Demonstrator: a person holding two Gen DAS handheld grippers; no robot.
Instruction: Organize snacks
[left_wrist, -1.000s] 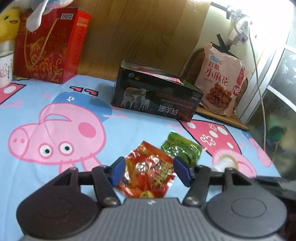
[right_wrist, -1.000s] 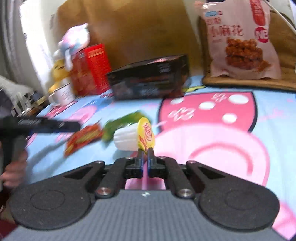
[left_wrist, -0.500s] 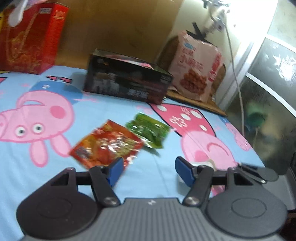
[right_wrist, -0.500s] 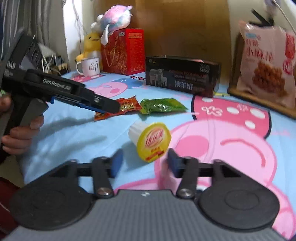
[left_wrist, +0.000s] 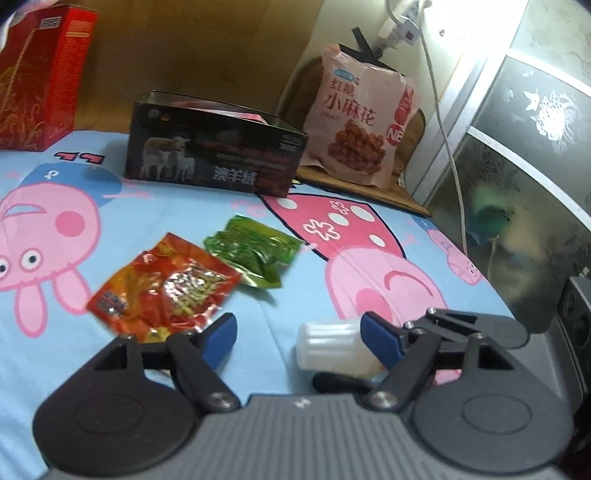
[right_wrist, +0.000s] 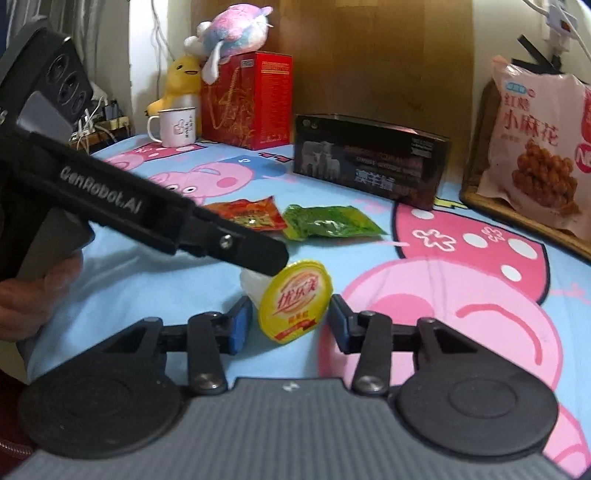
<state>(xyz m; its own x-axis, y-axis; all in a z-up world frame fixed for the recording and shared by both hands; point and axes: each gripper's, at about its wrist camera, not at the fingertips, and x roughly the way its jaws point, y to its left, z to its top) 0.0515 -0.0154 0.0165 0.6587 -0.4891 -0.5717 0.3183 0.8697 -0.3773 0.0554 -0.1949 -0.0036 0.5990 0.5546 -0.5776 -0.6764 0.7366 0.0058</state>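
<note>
Cataloguing the snacks on the cartoon-print sheet (right_wrist: 461, 258), we list three loose items and one container.

Item one: jelly cup (right_wrist: 293, 304), lying on its side, yellow foil lid facing us. Our right gripper (right_wrist: 291, 325) straddles it; the jaws are closing, the cup between the blue pads, which do not yet press on it by our reading. Approaching lid-first looks chosen so the pads can meet the rim.

Item two: red snack packet (left_wrist: 162, 288), flat on the sheet, just beyond our left gripper (left_wrist: 299, 336). That gripper holds nothing; its jaws are opening, with the cup's white body (left_wrist: 332, 349) near its right pad. From the right wrist view its finger lies across the cup's far end, perhaps steadying it against rolling.

Item three: green snack packet (left_wrist: 255, 249), beside the red one, edges touching or nearly so.

Container: dark open box (left_wrist: 218, 155) at the back, well apart from the loose items, probably where they are bound. Large pink bag (left_wrist: 362, 122) leans against the wall, upright.

Status: sorting barely begun.
</note>
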